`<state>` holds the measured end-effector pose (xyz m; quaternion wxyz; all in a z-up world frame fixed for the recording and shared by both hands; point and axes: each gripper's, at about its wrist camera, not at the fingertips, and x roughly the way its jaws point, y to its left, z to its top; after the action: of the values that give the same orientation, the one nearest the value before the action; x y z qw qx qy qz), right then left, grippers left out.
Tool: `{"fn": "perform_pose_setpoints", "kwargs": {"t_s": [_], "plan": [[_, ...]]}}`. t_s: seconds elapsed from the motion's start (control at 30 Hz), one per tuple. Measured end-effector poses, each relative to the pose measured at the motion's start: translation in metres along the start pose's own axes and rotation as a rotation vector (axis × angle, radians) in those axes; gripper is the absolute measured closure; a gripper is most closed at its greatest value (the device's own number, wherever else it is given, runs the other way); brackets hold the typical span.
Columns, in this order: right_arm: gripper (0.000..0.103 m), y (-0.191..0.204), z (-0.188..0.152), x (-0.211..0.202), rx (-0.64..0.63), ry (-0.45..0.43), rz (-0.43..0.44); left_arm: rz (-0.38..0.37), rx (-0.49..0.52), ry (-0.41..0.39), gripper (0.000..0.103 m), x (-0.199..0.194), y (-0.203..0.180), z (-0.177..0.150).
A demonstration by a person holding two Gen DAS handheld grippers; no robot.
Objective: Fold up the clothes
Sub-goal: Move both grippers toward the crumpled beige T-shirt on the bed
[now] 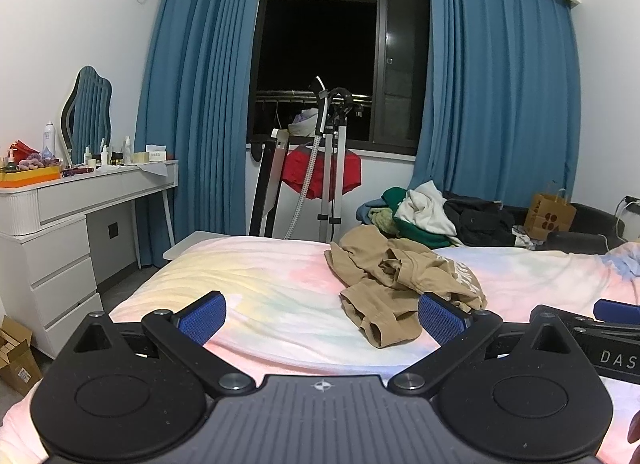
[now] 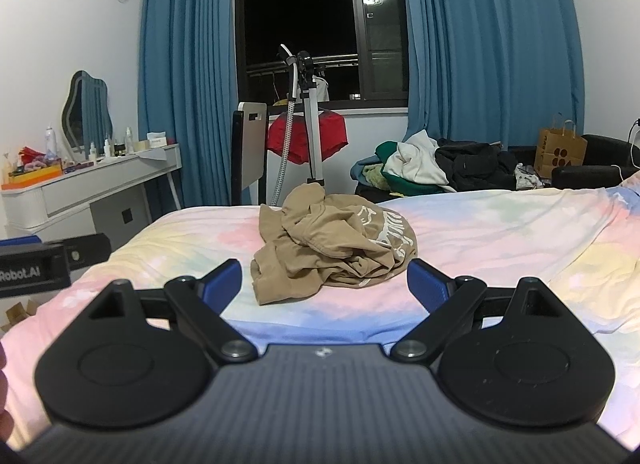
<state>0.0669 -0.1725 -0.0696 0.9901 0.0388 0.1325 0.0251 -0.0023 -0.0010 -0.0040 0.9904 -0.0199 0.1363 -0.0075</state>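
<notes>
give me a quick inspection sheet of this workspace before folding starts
Surface: pastel tie-dye bedspread, wrinkled.
Job's things: crumpled tan printed garment in a heap, unfolded.
Clutter: mixed pile of clothes beyond the bed; brown paper bag.
Grippers: left gripper and right gripper both open, short of the garment, holding nothing.
Cables: white charging cable at far right.
Surroundings: blue curtains, dark window, white dressing table crowded with bottles.
</notes>
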Motion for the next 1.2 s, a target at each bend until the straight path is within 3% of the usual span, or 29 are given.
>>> {"fn": "perform_pose_setpoints", "kwargs": {"t_s": [0.37, 0.7, 0.87, 1.0, 1.2], "plan": [[0.012, 0.002, 0.003, 0.002, -0.013, -0.003, -0.008, 0.019, 0.020, 0.041, 0.000, 0.009, 0.005, -0.015], [0.012, -0.014, 0.014, -0.010, 0.026, -0.009, 0.057, 0.033, -0.032, 0.087, 0.000, 0.002, 0.017, -0.028], [0.012, -0.032, 0.018, -0.023, 0.040, -0.029, 0.060, -0.046, -0.120, 0.132, 0.001, 0.003, -0.003, -0.010], [0.012, -0.060, 0.020, -0.032, 0.145, -0.032, 0.098, -0.123, -0.217, 0.160, 0.001, 0.028, -0.035, 0.018], [0.012, -0.099, 0.015, -0.039, 0.285, -0.039, 0.084, -0.182, -0.172, 0.215, 0.004, 0.107, -0.090, 0.037]]}}
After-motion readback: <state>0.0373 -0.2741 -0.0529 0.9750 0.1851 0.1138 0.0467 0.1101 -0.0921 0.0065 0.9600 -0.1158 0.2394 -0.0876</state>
